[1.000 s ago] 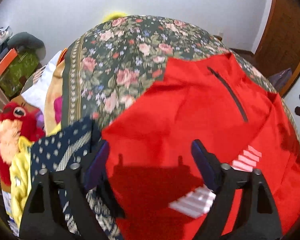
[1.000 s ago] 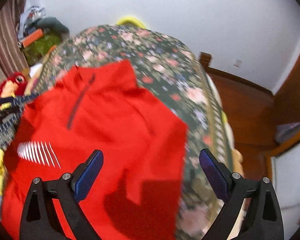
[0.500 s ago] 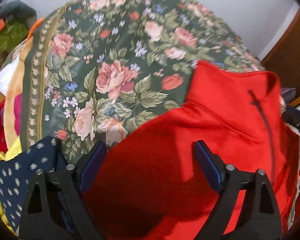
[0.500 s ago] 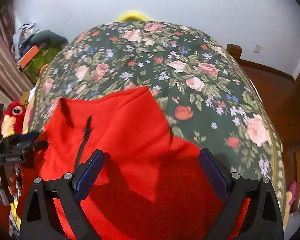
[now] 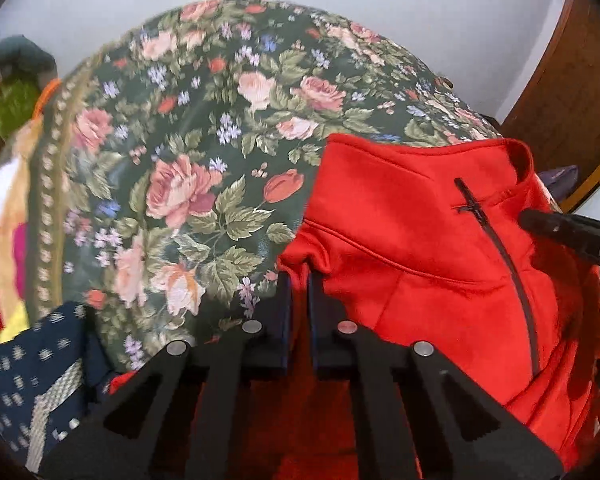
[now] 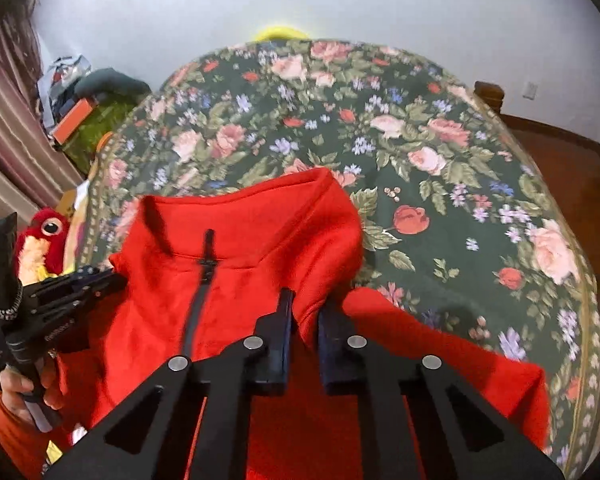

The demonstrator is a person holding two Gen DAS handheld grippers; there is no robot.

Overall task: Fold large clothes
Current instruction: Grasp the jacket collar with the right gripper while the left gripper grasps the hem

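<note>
A red zip-neck jacket lies on a floral bedspread, collar toward the far end. My left gripper is shut on the jacket's left shoulder edge. My right gripper is shut on the jacket at its right shoulder. The left gripper also shows at the left of the right wrist view. The right gripper's fingers show at the right of the left wrist view.
A dark blue patterned cloth lies at the bed's near left. A red plush toy and piled clothes sit left of the bed. The floral bedspread spreads beyond the jacket. A wooden floor lies to the right.
Both grippers were open above the jacket; they have moved forward to its shoulders and closed on the fabric.
</note>
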